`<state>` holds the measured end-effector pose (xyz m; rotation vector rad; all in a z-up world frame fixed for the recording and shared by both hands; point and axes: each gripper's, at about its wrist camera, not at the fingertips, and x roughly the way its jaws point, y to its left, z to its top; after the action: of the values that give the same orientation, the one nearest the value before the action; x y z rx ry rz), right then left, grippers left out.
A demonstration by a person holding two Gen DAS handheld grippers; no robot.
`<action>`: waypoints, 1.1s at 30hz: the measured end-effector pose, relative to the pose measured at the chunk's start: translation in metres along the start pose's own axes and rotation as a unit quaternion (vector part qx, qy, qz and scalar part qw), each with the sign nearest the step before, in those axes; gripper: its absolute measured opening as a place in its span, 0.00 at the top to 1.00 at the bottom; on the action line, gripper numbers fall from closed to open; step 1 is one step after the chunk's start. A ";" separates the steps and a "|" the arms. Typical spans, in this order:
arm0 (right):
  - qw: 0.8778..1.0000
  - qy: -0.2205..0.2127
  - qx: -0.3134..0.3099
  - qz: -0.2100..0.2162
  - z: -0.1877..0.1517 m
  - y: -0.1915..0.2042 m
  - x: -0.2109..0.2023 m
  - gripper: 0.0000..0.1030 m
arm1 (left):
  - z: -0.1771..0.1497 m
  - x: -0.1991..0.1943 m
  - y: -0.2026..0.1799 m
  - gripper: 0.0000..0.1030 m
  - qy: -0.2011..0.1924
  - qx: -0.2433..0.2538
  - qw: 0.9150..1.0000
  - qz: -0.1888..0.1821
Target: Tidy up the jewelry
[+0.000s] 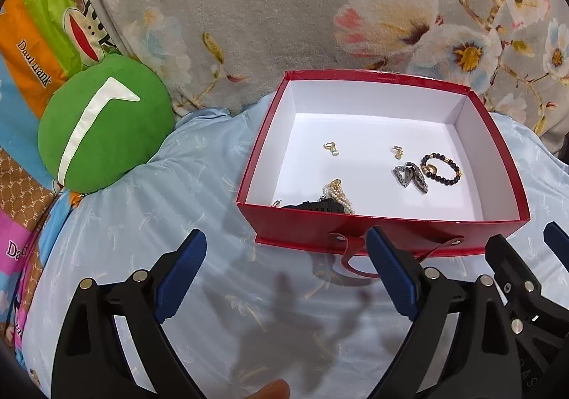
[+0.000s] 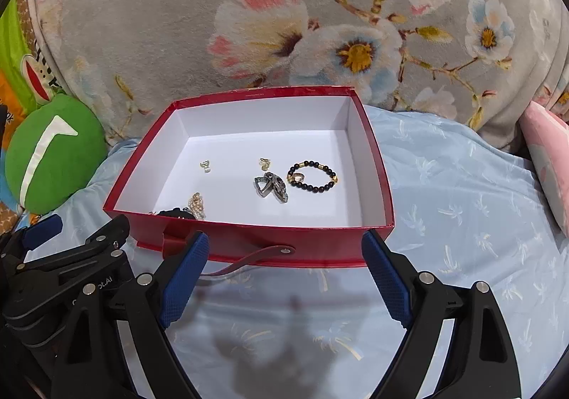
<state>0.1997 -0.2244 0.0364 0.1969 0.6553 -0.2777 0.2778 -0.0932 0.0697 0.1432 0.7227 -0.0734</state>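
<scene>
floral blanket backs a pale blue bedspread (image 2: 444, 185) bearing the red box (image 2: 270, 242), which corrals a beaded bracelet (image 2: 313, 175), earrings and pearls; left gripper (image 1: 284, 278) and right gripper (image 2: 284, 278) hover before it, fingers wide, empty.

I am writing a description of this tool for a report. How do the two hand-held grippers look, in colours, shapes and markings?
Both match. The left hand-held gripper and the right hand-held gripper have black plastic bodies with triangular cut-outs, silver round rivets, and two fingers with blue textured pads. White lettering shows on the left one's body in the right view, only partly readable. No cables or sleeves show.
</scene>
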 end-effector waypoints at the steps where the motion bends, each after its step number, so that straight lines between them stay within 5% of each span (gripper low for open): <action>1: 1.000 0.001 0.000 -0.001 0.000 0.000 0.000 0.17 | -0.001 0.000 0.000 0.14 0.000 0.000 1.000 0.002; 33: 1.000 0.001 -0.003 -0.014 -0.004 0.000 0.002 0.17 | -0.005 0.002 -0.004 0.14 0.002 0.000 1.000 0.018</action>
<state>0.1990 -0.2234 0.0322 0.1820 0.6610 -0.3025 0.2752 -0.0961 0.0644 0.1564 0.7244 -0.0387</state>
